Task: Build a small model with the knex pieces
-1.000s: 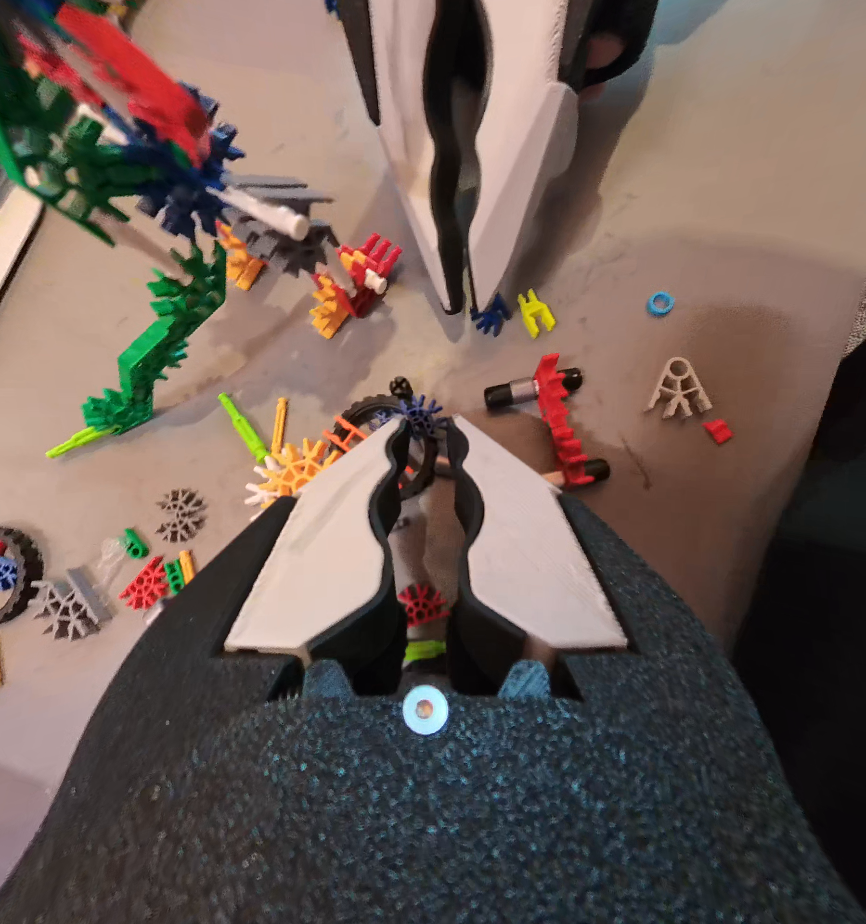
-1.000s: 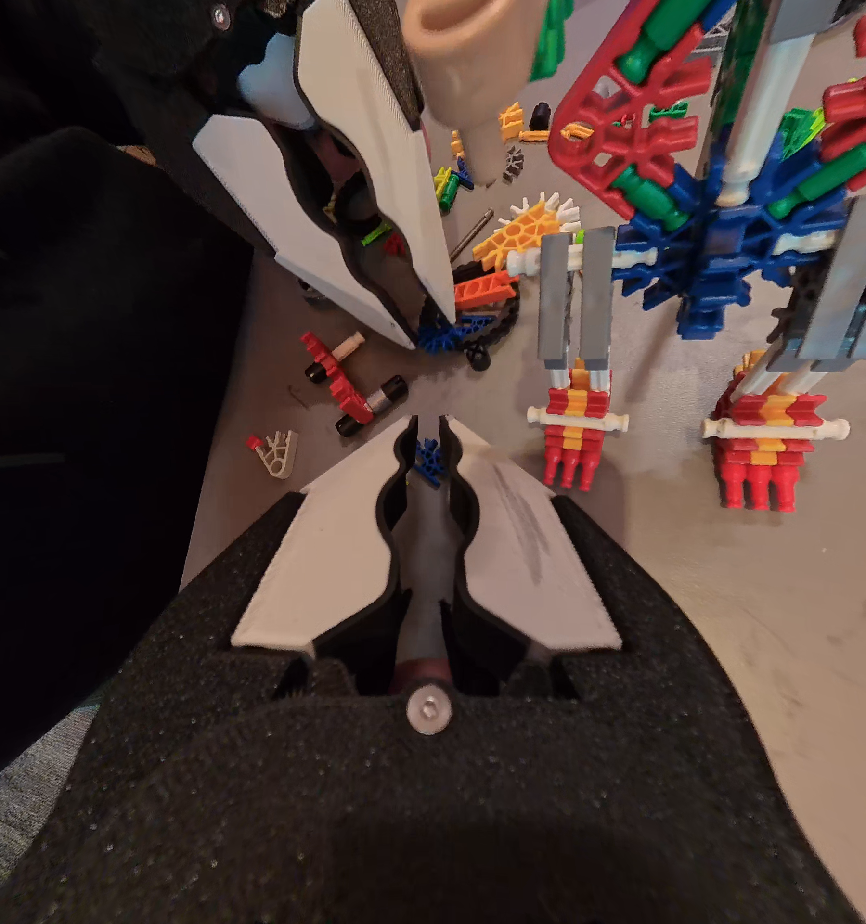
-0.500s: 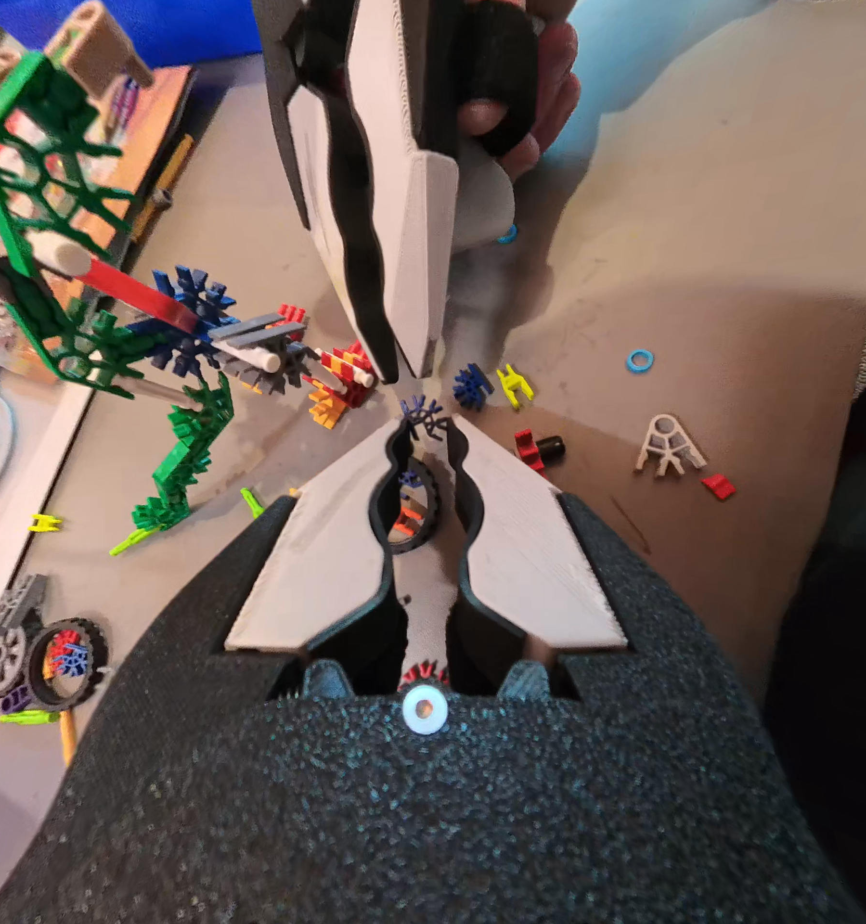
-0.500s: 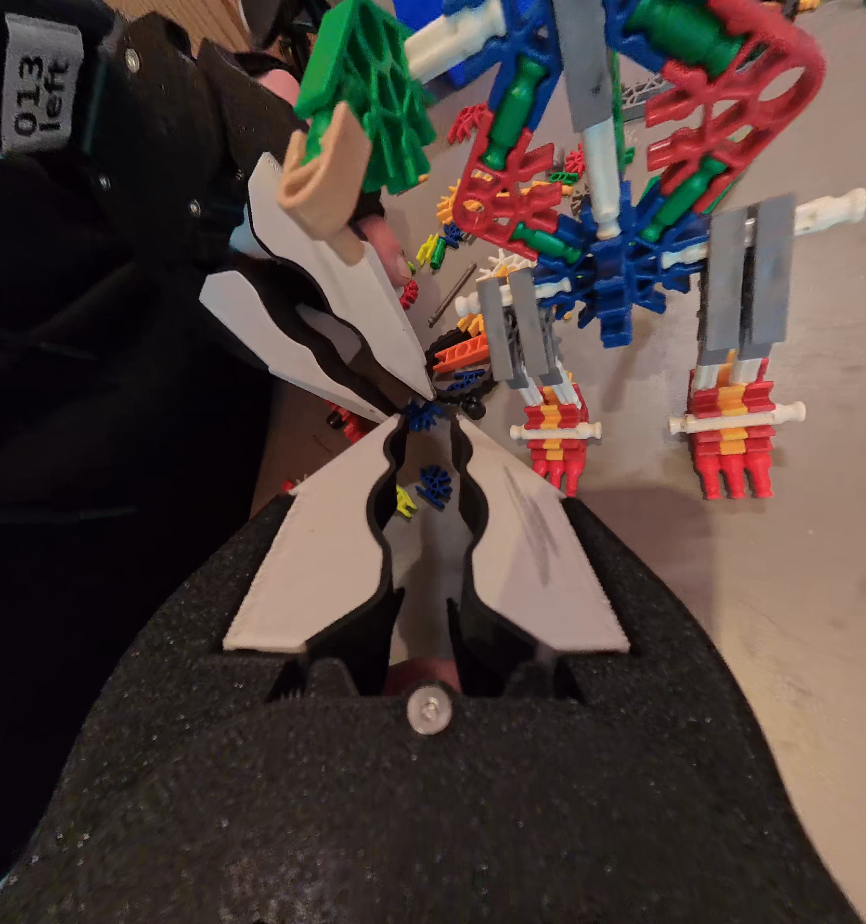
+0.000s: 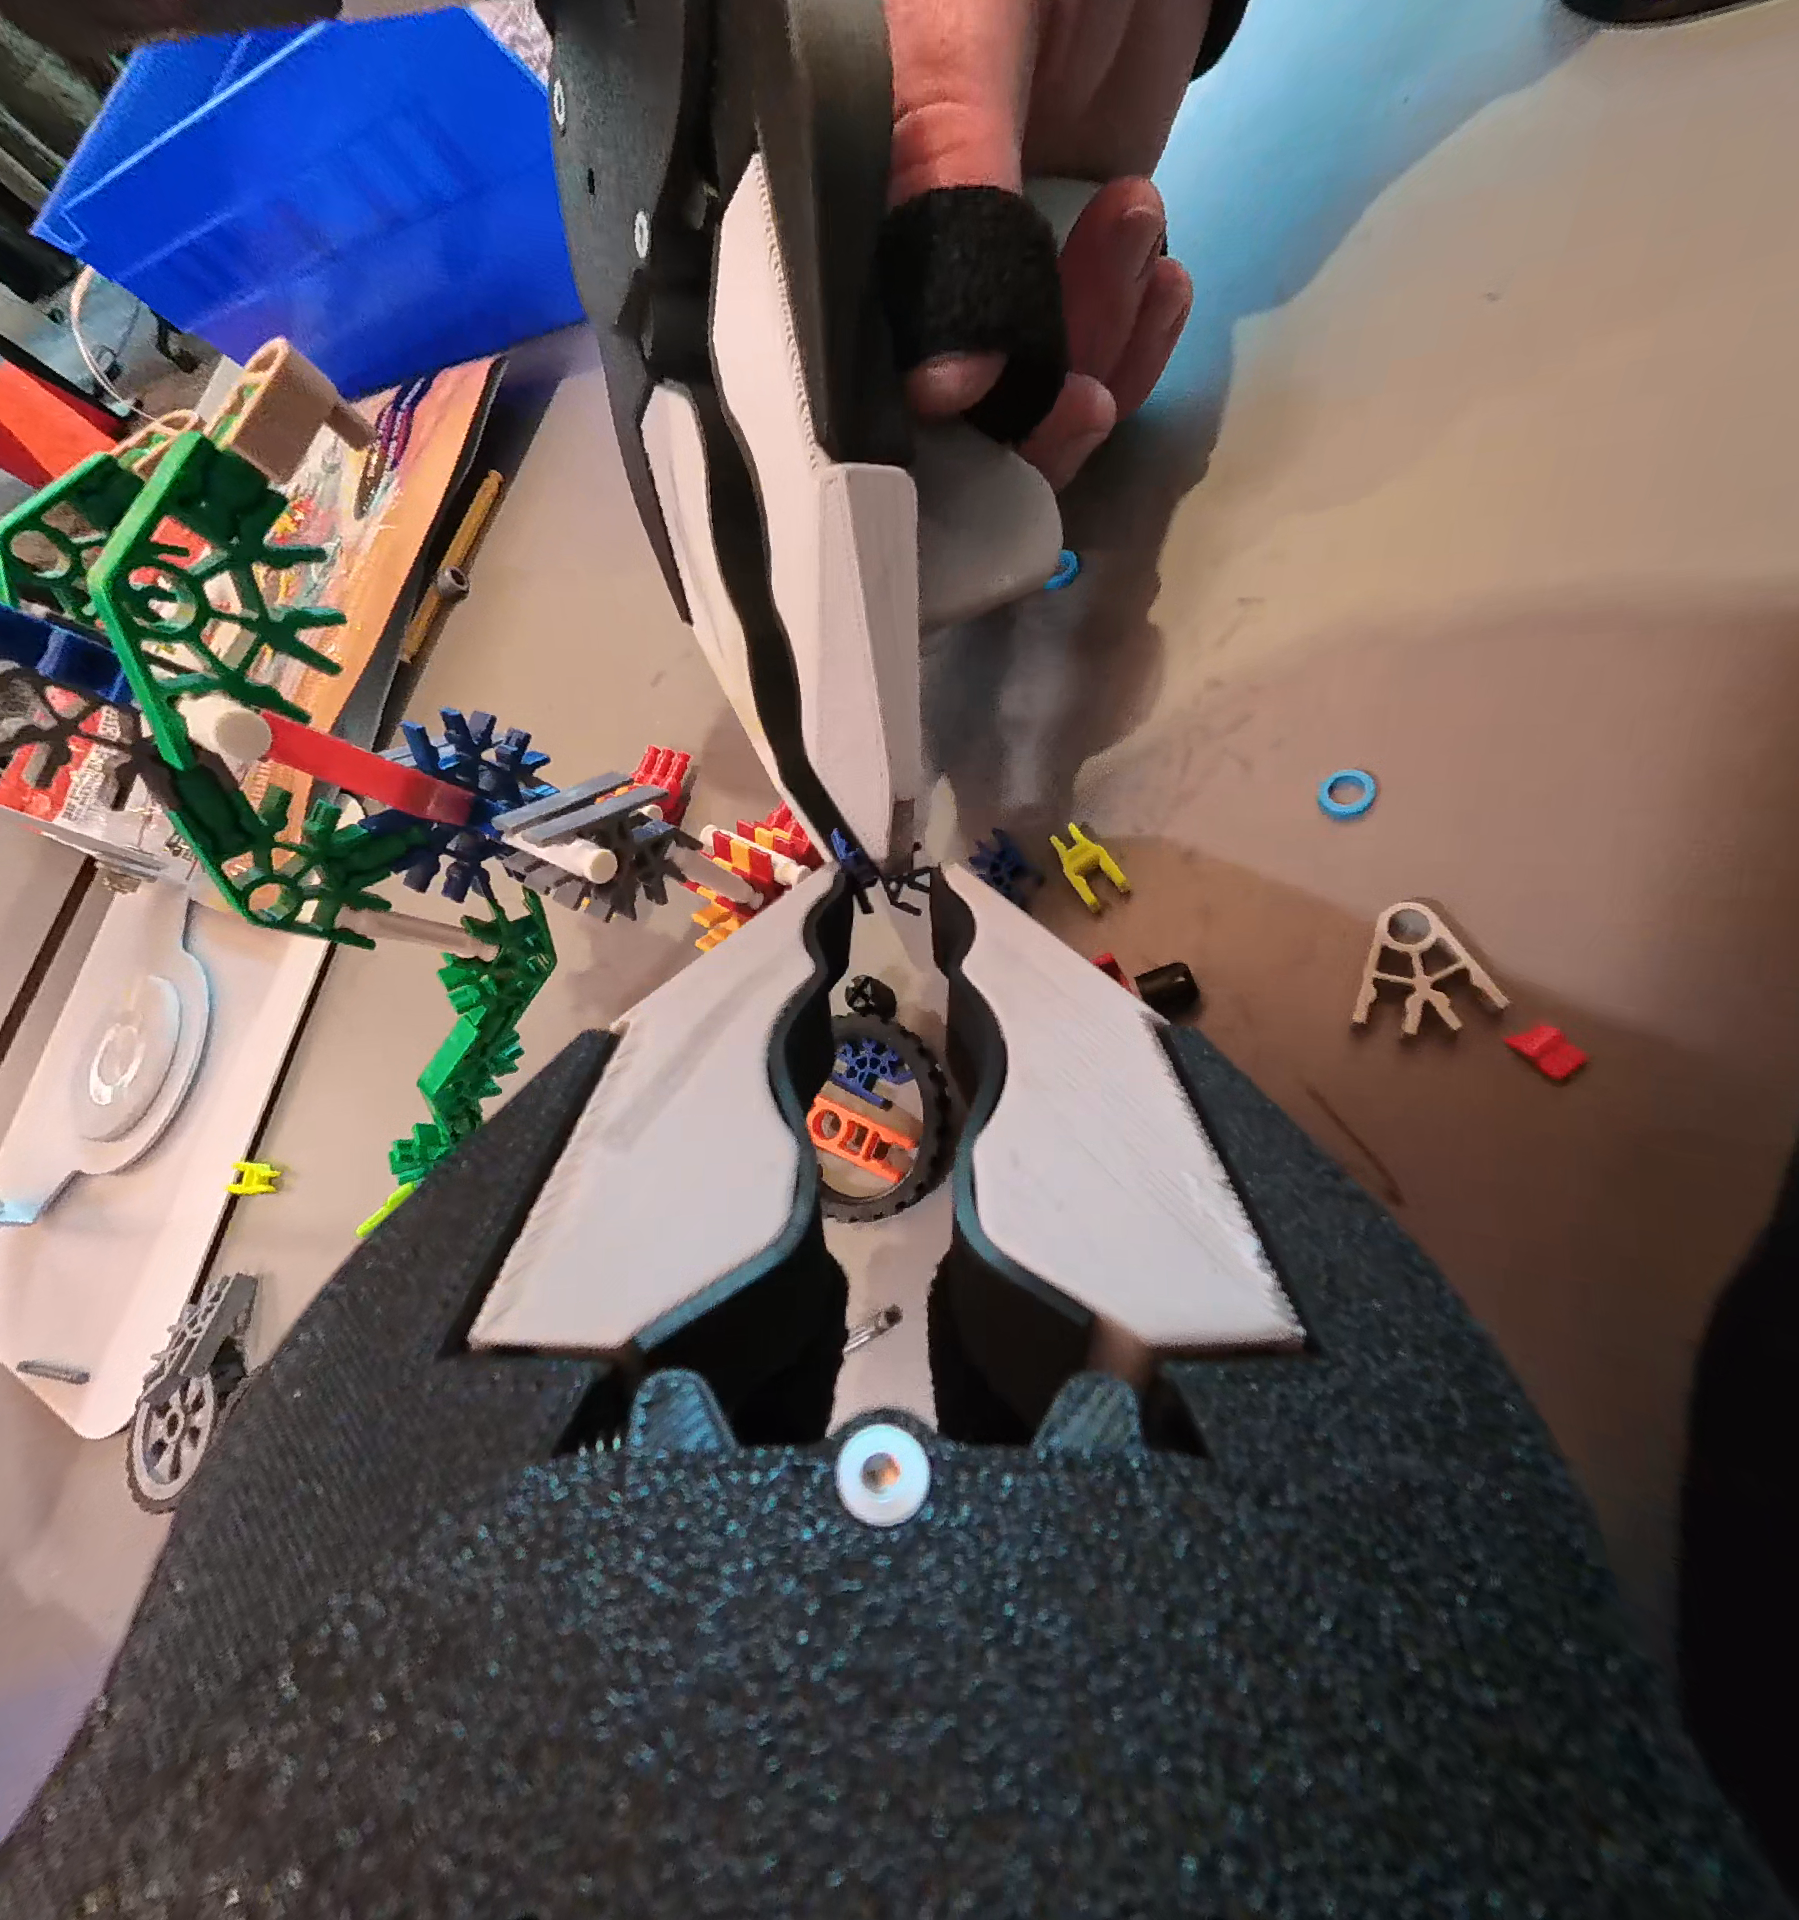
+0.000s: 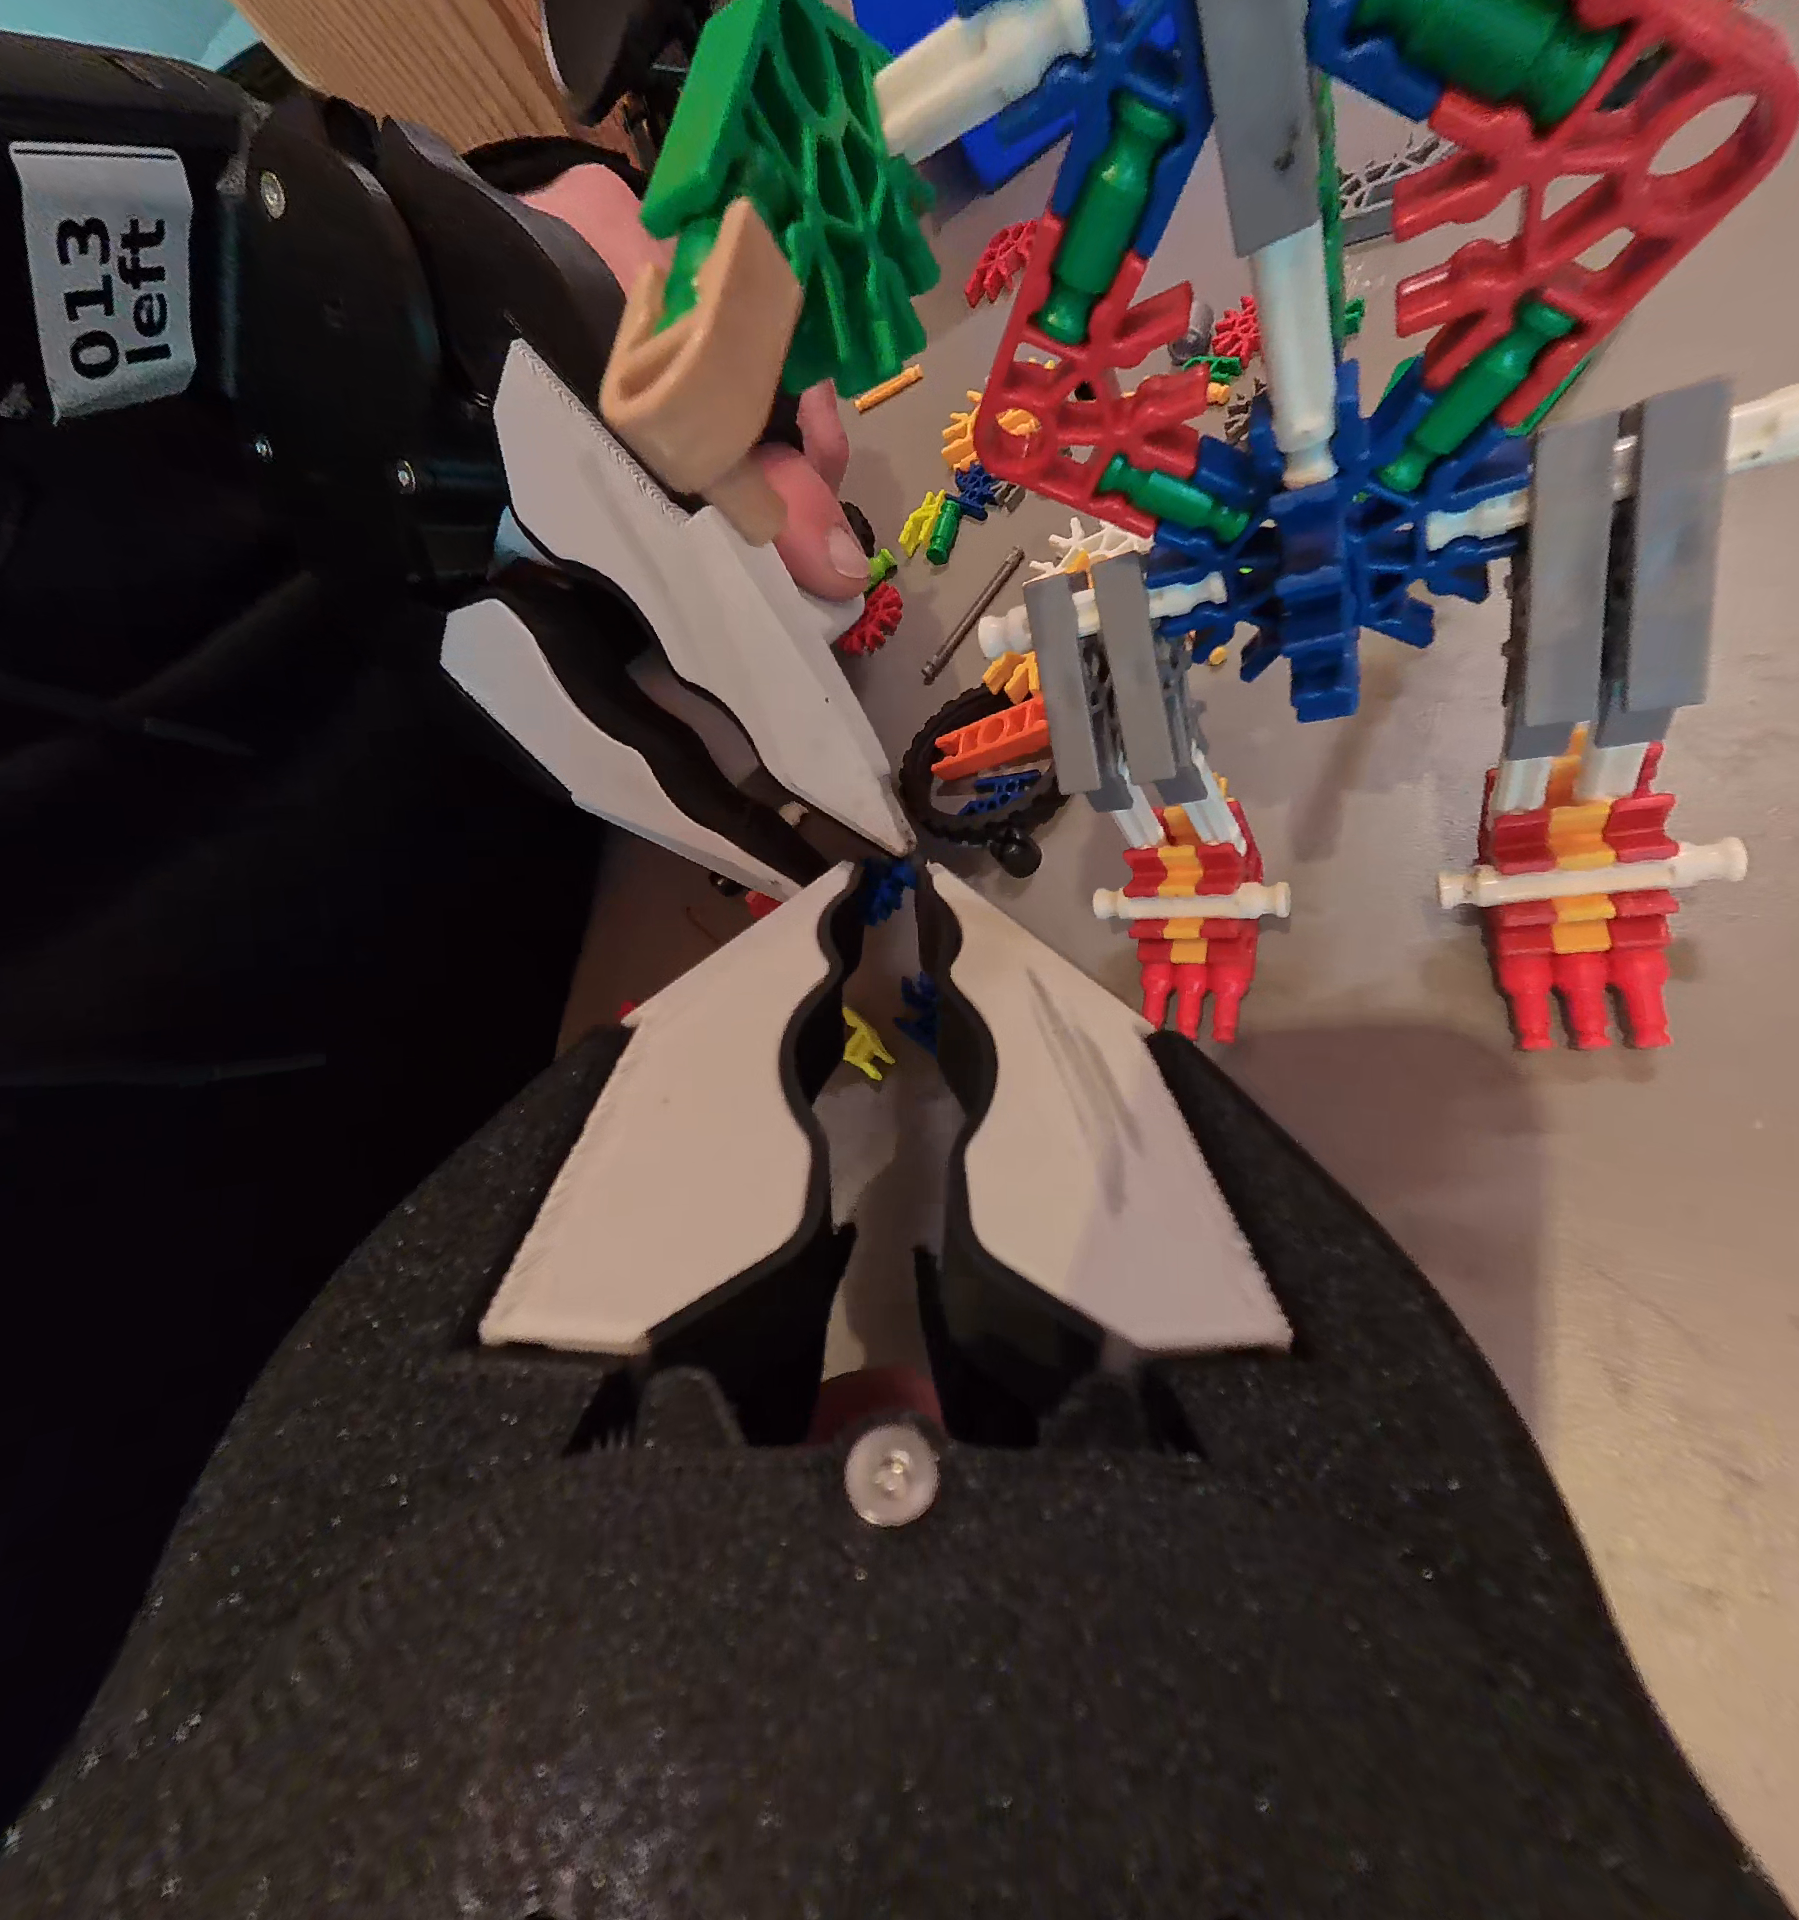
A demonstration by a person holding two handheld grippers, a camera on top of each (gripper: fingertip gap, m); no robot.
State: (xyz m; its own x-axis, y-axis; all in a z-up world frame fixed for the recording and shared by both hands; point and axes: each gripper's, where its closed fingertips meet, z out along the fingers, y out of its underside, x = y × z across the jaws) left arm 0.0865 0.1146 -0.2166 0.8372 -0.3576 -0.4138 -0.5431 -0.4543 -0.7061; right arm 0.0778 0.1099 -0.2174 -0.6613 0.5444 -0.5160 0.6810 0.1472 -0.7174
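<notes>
Both tools meet tip to tip above the counter: the left tool and the right tool each pinch the same blue snowflake connector. Open counter lies right of the toy model.

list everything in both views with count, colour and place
multicoloured plastic rod-and-connector model: one, red, blue, green, grey and white, standing on the table beyond the tongs
black rubber tyre: one, around orange and blue pieces, on the table below the left tongs
blue plastic bin: one, far left
light blue plastic rings: two, on the table at right
tan triangular plastic connector: one, right
yellow plastic clip: one, near the tong tips
grey table: one
left tongs: shut on small dark snowflake connector
right tongs: shut on small blue snowflake connector
</notes>
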